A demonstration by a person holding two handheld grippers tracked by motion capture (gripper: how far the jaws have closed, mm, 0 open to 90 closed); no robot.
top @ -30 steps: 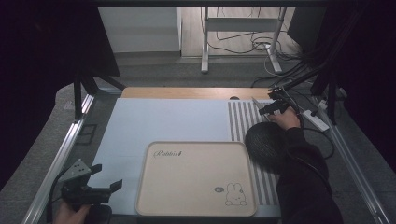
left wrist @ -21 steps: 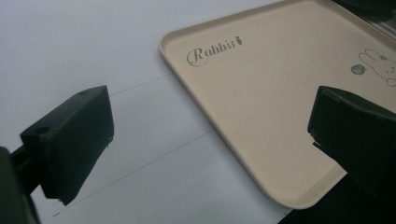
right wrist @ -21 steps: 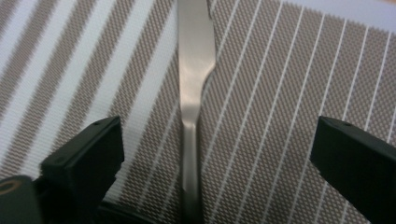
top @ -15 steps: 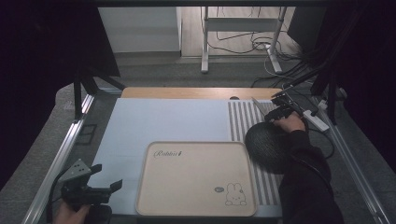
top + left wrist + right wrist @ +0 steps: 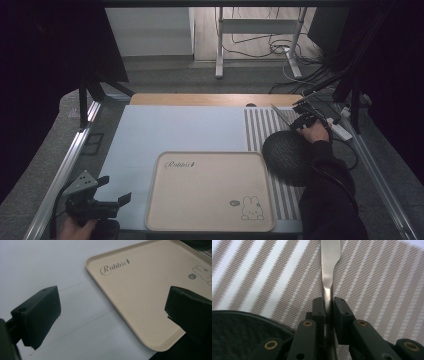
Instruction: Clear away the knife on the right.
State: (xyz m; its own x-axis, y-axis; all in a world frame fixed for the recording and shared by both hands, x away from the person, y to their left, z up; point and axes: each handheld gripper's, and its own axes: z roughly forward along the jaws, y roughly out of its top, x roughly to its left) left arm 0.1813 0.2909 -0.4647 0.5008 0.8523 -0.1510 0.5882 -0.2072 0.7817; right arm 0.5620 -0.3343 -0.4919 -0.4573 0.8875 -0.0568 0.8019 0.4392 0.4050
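Pale blue covers the one table (image 5: 165, 130), with a single woven striped placemat (image 5: 260, 125) along its right side. One smooth beige rectangular tray (image 5: 210, 192) with rounded corners lies near the front edge, and one dark round textured plate (image 5: 286, 154) rests on the mat beside it. One flat polished metal utensil handle (image 5: 329, 262) lies just above the mat, its long axis running straight away from the right gripper (image 5: 328, 307), whose jaws have just closed on it. The left gripper (image 5: 112, 315) gapes wide over the tray's corner.
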